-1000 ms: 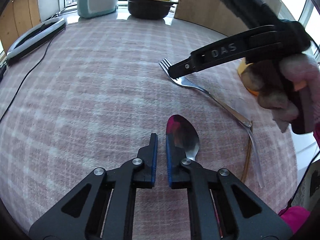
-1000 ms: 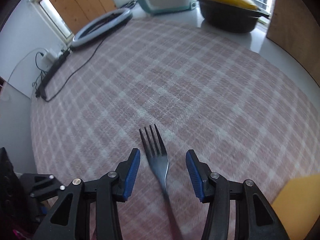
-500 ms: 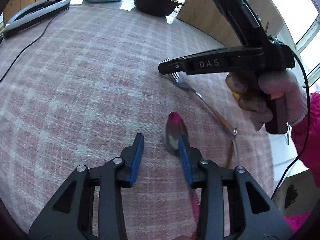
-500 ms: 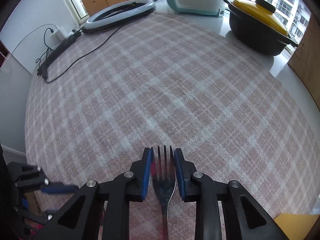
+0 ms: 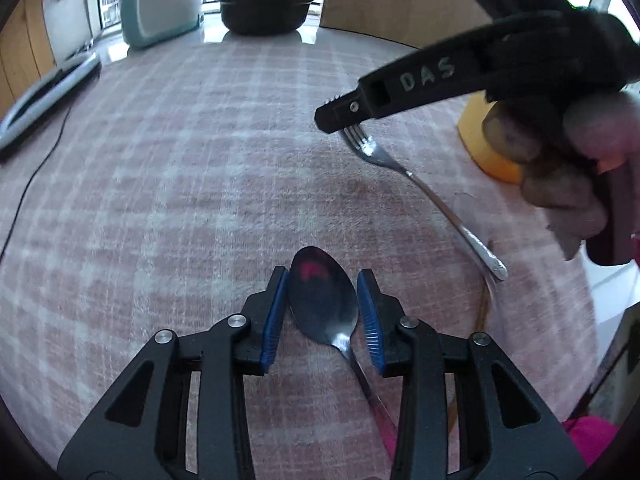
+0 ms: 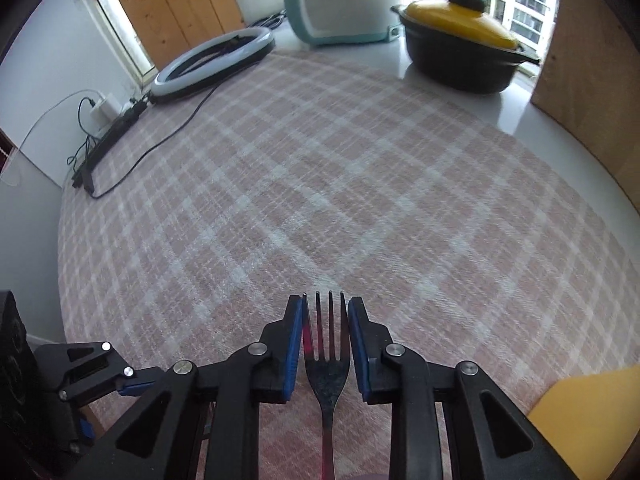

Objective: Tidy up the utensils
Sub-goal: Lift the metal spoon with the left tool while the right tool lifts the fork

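Fingers (image 6: 294,344) of the right gripper (image 6: 325,340) press in on both sides of a steel fork (image 6: 326,364), clamping its head with the tines pointing toward the far side of the surface (image 6: 360,184), which wears a pink plaid cloth. Seen from the left wrist, the fork hangs tilted from that gripper, handle slanting down to the near right, its end at or just above the cloth. At near centre, the left gripper (image 5: 323,312) has its blue-padded fingers set either side of a spoon's (image 5: 324,304) bowl, narrow gaps showing, not yet gripping. Along the far edge stand a yellow-lidded black casserole pot (image 6: 460,56), a teal appliance (image 6: 340,4) and, to the left, a ring light (image 6: 212,64)
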A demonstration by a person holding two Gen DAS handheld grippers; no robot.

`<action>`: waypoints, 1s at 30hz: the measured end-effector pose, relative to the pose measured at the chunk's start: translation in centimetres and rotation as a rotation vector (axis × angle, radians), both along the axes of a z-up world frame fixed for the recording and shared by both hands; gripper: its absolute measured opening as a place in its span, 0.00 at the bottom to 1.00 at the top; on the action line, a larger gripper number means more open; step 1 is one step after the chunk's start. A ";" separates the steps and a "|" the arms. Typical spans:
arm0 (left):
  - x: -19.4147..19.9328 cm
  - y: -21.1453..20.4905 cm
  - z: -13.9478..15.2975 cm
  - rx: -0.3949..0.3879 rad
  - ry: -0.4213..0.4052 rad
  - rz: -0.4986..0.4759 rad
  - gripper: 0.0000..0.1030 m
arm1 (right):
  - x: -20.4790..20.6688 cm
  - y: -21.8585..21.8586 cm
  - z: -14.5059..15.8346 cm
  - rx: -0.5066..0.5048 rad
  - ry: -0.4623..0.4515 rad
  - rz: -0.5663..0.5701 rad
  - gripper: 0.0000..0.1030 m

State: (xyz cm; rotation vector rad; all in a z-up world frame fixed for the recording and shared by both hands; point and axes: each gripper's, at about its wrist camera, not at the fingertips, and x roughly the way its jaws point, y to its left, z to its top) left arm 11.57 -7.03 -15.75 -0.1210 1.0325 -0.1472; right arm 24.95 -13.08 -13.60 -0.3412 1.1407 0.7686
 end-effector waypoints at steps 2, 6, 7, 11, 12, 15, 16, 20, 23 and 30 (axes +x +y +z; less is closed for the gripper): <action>0.1 0.2 0.0 -0.004 -0.008 0.017 0.16 | -0.2 -0.5 0.6 0.007 -0.018 -0.013 0.21; -0.1 1.2 0.2 -0.072 -0.014 0.043 0.06 | -0.5 -1.3 1.4 0.021 -0.040 -0.026 0.21; -0.1 1.5 0.3 -0.084 -0.013 0.049 0.05 | -0.6 -1.5 1.6 0.026 -0.044 -0.029 0.21; -0.4 2.3 0.7 -0.119 -0.015 0.066 0.00 | -1.0 -2.4 2.7 0.048 -0.065 -0.045 0.21; -0.6 2.4 1.0 -0.120 -0.018 0.070 0.00 | -1.1 -2.5 3.0 0.054 -0.069 -0.046 0.21; -0.8 2.6 1.5 -0.120 -0.032 0.074 0.00 | -1.6 -3.2 4.0 0.074 -0.092 -0.048 0.21; -0.9 2.7 1.7 -0.121 -0.036 0.076 0.00 | -1.8 -3.4 4.3 0.080 -0.100 -0.050 0.21; -1.1 3.3 2.7 -0.129 -0.060 0.087 0.00 | -2.5 -4.3 5.8 0.119 -0.124 -0.058 0.21; -0.7 3.7 2.3 -0.161 -0.020 0.068 0.00 | -3.0 -4.7 6.7 0.127 -0.142 -0.066 0.21; -0.3 3.5 1.1 -0.153 0.048 0.054 0.37 | -4.4 -5.6 8.2 0.154 -0.167 -0.066 0.21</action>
